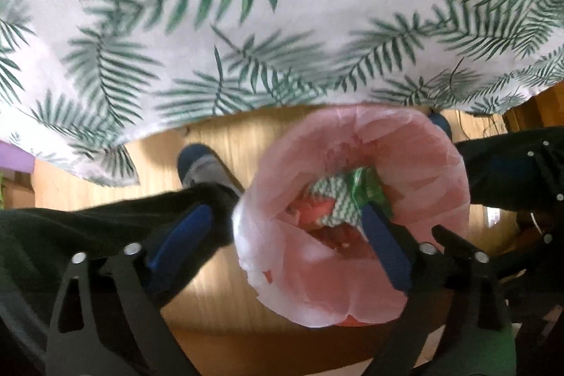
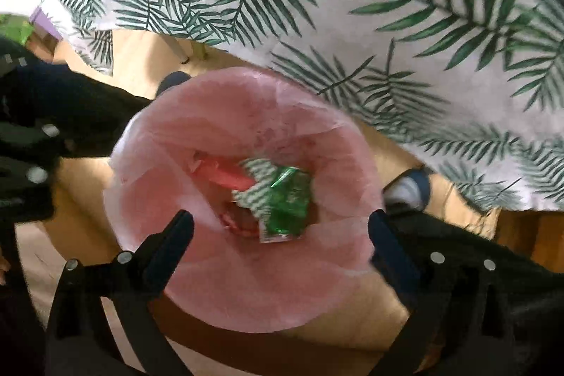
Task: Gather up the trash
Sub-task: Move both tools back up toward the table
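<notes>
While both tongs gape empty, green wrapper (image 2: 287,199) below right tongs (image 2: 280,221), inside pink bag (image 2: 169,129)

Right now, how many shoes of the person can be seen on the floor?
2. One shoe is left of the pink-lined bin; the other shoe is at its right rim, near the tablecloth. Both are partly hidden.

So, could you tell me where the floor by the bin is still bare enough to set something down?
Bare wooden floor shows left of the pink-lined bin, toward the person's dark trouser leg. A second strip lies between the leaf-print tablecloth and the blue shoe. The bin's right side is crowded by the other shoe. The green wrapper lies inside.
</notes>
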`<action>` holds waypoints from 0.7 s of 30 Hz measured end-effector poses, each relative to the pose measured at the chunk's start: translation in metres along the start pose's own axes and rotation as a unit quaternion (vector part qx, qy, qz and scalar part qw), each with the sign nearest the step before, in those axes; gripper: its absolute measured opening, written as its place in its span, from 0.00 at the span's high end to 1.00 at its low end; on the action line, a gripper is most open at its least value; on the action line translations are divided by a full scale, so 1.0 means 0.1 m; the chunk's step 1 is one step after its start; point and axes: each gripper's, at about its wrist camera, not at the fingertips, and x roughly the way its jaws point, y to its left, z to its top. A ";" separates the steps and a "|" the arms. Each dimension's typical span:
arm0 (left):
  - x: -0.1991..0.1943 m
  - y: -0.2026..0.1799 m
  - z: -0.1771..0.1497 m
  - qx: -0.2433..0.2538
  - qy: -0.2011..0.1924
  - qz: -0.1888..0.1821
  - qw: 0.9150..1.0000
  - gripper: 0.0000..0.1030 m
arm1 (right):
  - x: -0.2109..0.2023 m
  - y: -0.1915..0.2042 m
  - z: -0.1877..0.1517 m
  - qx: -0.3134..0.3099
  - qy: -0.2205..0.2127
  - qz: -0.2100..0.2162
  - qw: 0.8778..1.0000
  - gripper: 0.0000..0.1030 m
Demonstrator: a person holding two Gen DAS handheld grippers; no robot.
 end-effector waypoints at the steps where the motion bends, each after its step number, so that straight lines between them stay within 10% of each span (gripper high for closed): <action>1: -0.06 -0.01 0.00 0.001 -0.008 0.003 1.000 0.06 | -0.02 -0.01 -0.01 -0.002 -0.002 -0.006 1.000 0.05; 8: -0.56 -0.03 -0.01 0.011 -0.032 -0.018 0.999 0.06 | -0.49 -0.13 -0.01 0.022 -0.006 -0.010 1.000 0.05; 21: -2.66 0.03 0.20 0.049 -0.228 -0.034 0.972 0.06 | -2.76 -0.45 -0.12 0.075 -0.229 -0.026 0.970 0.05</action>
